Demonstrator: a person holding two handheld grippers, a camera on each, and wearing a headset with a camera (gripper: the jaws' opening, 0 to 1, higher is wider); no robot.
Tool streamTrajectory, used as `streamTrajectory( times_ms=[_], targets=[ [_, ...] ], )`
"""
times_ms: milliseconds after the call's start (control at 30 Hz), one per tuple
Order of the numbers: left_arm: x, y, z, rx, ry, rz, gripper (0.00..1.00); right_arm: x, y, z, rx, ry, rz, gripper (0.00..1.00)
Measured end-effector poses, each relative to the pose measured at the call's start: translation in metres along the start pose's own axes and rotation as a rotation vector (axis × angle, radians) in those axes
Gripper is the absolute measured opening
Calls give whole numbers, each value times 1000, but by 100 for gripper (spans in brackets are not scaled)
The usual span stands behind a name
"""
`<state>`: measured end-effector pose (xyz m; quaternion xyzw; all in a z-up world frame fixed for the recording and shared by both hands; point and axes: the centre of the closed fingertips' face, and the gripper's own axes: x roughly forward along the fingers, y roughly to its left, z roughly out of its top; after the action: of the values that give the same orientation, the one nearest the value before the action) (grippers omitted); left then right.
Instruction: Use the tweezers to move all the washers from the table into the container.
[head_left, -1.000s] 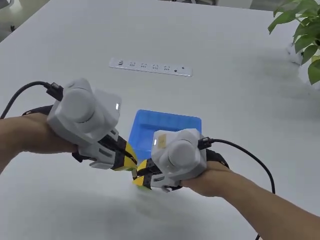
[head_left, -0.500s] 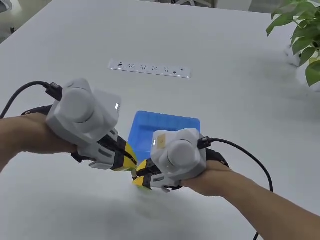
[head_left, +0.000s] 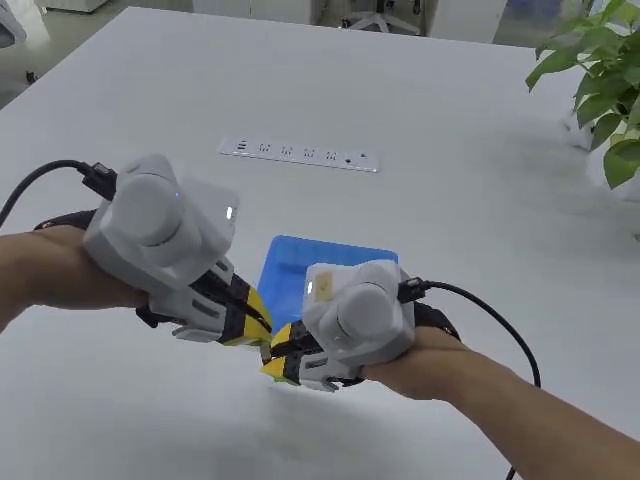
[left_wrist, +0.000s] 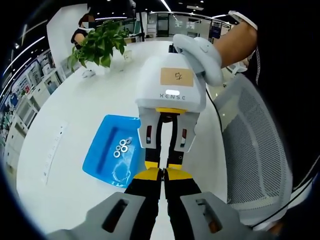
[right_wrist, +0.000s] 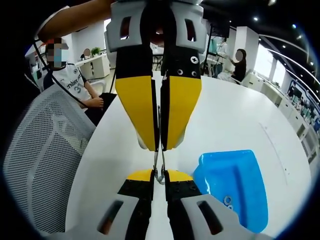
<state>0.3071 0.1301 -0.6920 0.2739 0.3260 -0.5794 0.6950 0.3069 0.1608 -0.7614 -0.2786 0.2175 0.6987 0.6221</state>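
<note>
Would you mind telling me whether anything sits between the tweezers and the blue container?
Nothing visible does. The tweezers, pinched in the left gripper, reach toward the right gripper. Bare table lies between them and the blue container, which holds some washers.

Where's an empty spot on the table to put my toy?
Bare table lies between the power strip and the plant, and left of the strip. It's crowded by the blue container, where the left tongs and right tongs meet.
</note>
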Motion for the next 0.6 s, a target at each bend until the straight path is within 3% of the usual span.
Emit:
streamTrajectory(
  times_ms=[600],
  targets=[
    [-19, 6, 24, 42, -15, 31, 6, -24, -10, 19, -35, -3, -33, 10]
  ],
)
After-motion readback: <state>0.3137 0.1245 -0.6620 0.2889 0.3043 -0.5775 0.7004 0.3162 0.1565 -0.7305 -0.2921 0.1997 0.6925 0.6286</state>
